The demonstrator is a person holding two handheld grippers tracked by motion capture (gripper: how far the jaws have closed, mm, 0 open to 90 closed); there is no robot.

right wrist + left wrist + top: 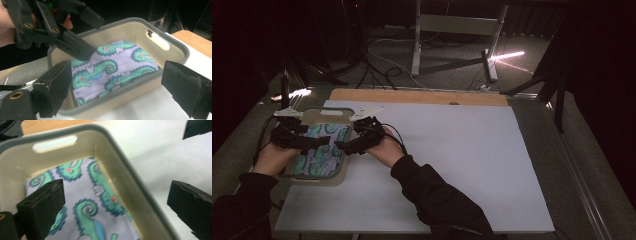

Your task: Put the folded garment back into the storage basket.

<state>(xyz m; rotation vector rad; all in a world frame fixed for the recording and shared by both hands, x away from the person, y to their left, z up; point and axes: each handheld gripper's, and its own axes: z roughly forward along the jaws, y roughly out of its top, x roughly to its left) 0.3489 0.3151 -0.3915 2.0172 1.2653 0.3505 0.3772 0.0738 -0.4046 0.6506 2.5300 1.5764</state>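
A beige bin with a grey rim (328, 111) stands at the left of the table. A folded lilac cloth with green seahorse prints (319, 147) lies flat inside it. My left gripper (324, 140) hangs over the bin from the left, jaws open and nothing between them. In the left gripper view its jaws (115, 190) straddle the bin's right wall (125, 165) above the cloth (85, 202). My right gripper (341, 146) sits at the bin's right rim, open and empty. The right gripper view shows its jaws (118, 72) apart before the bin (175, 47), the cloth (115, 62) and the left gripper (96, 40).
A white sheet (452, 150) covers most of the table, with a wooden strip (422, 96) along its far edge. Beyond the table are a metal table frame (417, 45), cables on the floor and a bright light strip (507, 55). The surroundings are dark.
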